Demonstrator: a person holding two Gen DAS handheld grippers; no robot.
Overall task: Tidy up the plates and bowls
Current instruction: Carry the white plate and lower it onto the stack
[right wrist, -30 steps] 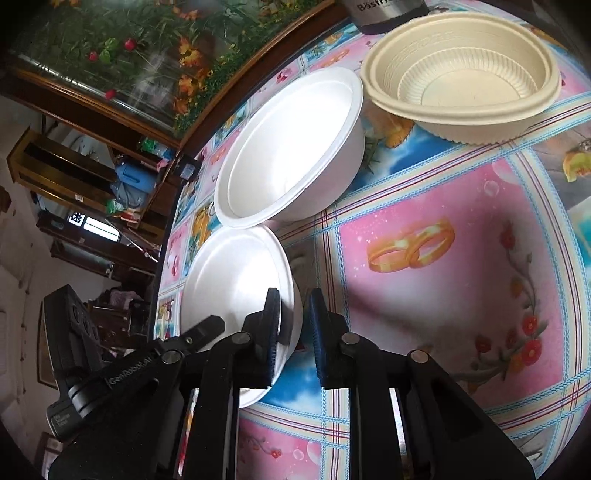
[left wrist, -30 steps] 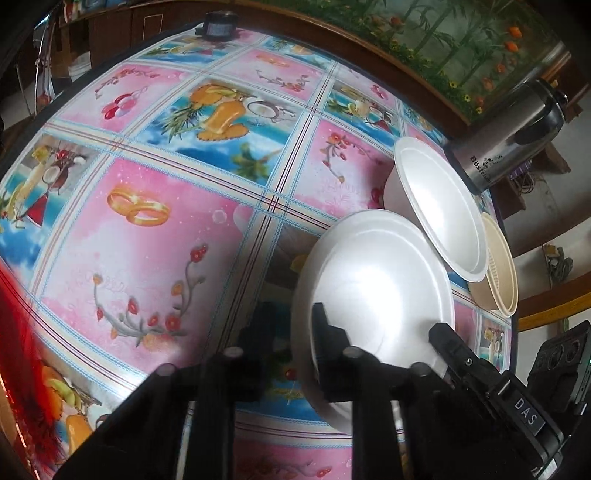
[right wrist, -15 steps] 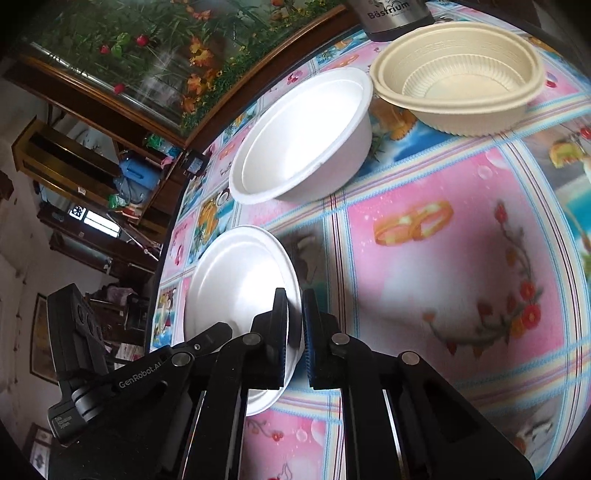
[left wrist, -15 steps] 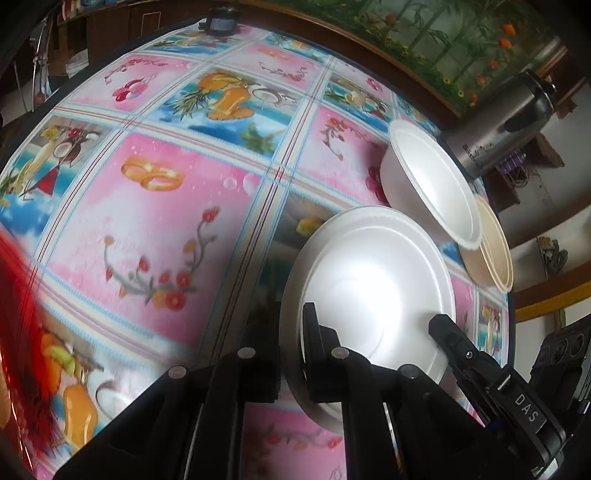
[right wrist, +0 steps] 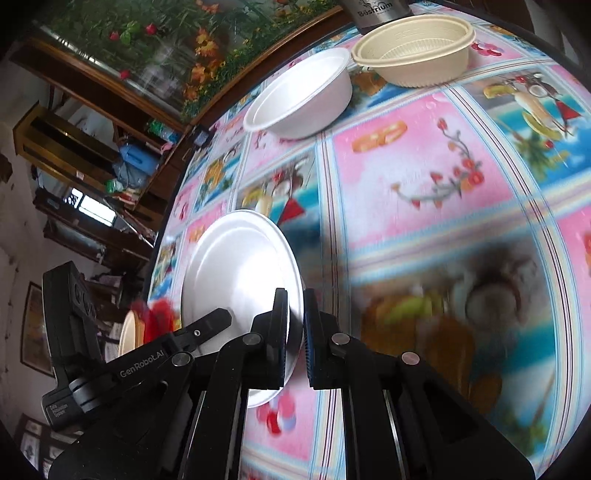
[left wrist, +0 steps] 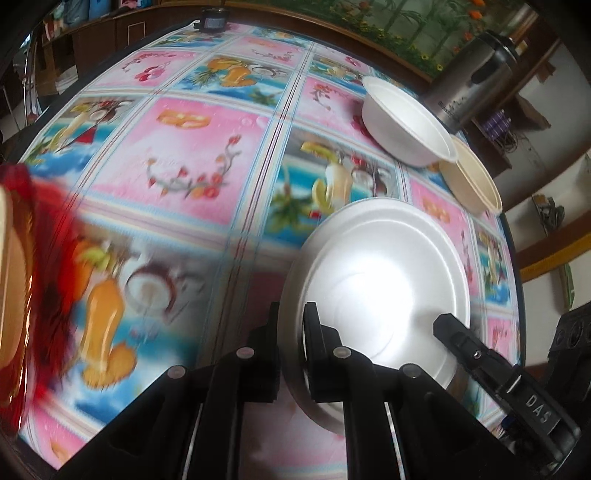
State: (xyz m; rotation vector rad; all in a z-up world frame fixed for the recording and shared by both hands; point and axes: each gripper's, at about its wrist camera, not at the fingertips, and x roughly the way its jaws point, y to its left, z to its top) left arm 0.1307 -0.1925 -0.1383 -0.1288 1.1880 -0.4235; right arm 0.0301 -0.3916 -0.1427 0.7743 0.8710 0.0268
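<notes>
A white foam plate (left wrist: 380, 280) is carried between both grippers above the patterned tablecloth. My left gripper (left wrist: 291, 321) is shut on the plate's left rim, one finger on each side of the edge. My right gripper (right wrist: 294, 306) is shut on the opposite rim of the same plate (right wrist: 240, 266). Each view also shows the other gripper: the right one (left wrist: 443, 321) and the left one (right wrist: 210, 325). A white foam bowl (left wrist: 406, 122) (right wrist: 299, 99) and a ribbed cream bowl (left wrist: 472, 181) (right wrist: 413, 48) stand side by side at the far edge.
A steel thermos jug (left wrist: 476, 74) (right wrist: 373, 11) stands behind the bowls. A blurred red object (left wrist: 48, 258) (right wrist: 155, 317) and a cream dish rim (left wrist: 7, 277) lie at the table's left side. A small dark device (left wrist: 214, 22) sits at the far table edge.
Both grippers closed on the plate's rims and carried it away from the two bowls, toward the red object. The bowls now look smaller and farther off.
</notes>
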